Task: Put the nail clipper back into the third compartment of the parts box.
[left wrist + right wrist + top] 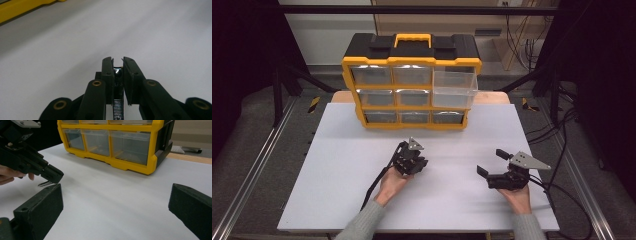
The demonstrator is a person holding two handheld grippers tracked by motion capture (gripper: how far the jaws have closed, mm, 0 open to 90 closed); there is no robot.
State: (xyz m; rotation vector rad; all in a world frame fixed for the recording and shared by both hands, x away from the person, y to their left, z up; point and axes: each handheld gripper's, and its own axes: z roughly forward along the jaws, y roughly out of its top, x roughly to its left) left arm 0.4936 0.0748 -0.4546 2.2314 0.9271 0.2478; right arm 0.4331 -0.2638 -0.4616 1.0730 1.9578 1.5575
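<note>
My left gripper (418, 165) is held low over the middle of the white table top (337, 180), jaws pinched together. In the left gripper view, the left gripper (117, 61) is shut on a small dark, shiny metal part that looks like a screw (117, 72), with a ridged silver shank (118, 107) running back between the jaws. In the right gripper view, a thin metal tip (44, 184) pokes out under the left gripper's jaws (51, 175). My right gripper (492, 161) rests near the table's right side, open and holding nothing (116, 195).
A yellow and black drawer organizer (412, 62) stands at the table's far edge, its top right clear drawer (454, 87) pulled out; its lower drawers (130, 146) are closed. Cables (562, 150) trail off the right side. Metal rails (252, 175) flank the table.
</note>
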